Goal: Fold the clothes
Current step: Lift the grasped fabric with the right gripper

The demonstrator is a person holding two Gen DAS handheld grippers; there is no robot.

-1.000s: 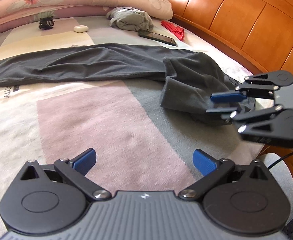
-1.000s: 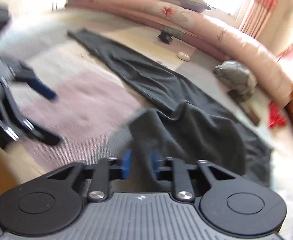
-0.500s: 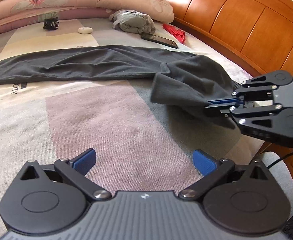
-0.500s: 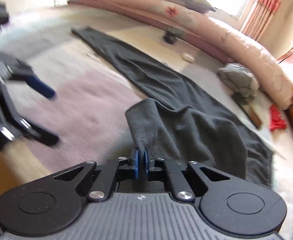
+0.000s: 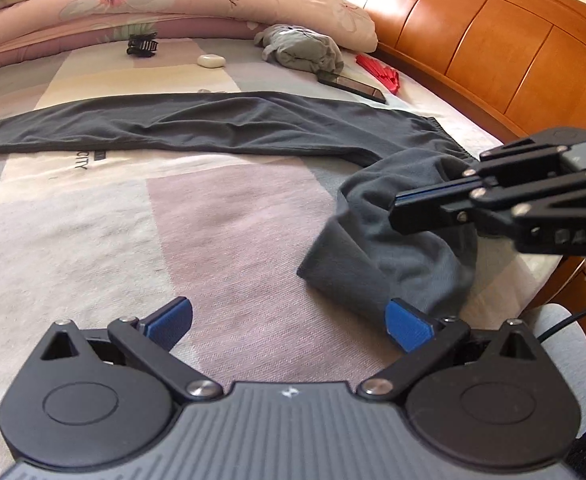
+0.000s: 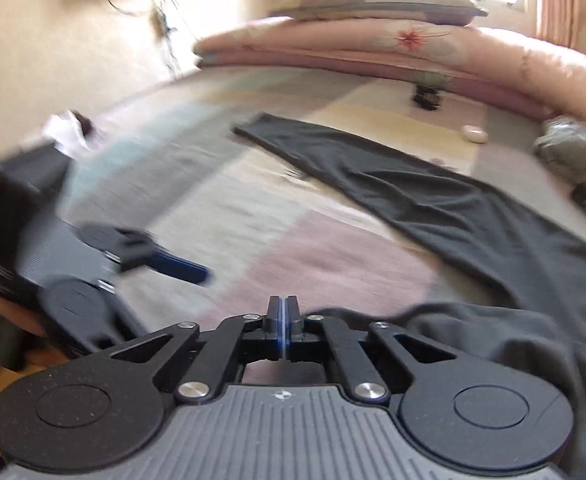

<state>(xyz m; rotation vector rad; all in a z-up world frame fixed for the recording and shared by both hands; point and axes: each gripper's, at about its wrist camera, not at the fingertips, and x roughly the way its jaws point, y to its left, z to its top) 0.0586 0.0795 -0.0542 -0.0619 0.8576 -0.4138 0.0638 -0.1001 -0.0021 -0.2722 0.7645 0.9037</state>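
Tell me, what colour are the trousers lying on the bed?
Dark grey, plain with no pattern. The trousers show best in the left wrist view.

Two fisheye views, each mounted low on a handheld gripper and looking forward along its jaws. The left wrist view sits close above the bed (image 5: 73,216), facing the pillows at the far end, with the wooden headboard (image 5: 493,52) curving along its right side. The right gripper (image 5: 395,204) reaches in from the right edge. The right wrist view is also low and close, angled across the bed toward a wall and a bright window; it is blurred, especially on the left where the left gripper (image 6: 181,266) appears. Both views share the dark trousers (image 5: 213,124) stretched across the bedspread, the pink quilt (image 6: 373,44) and small items beyond.
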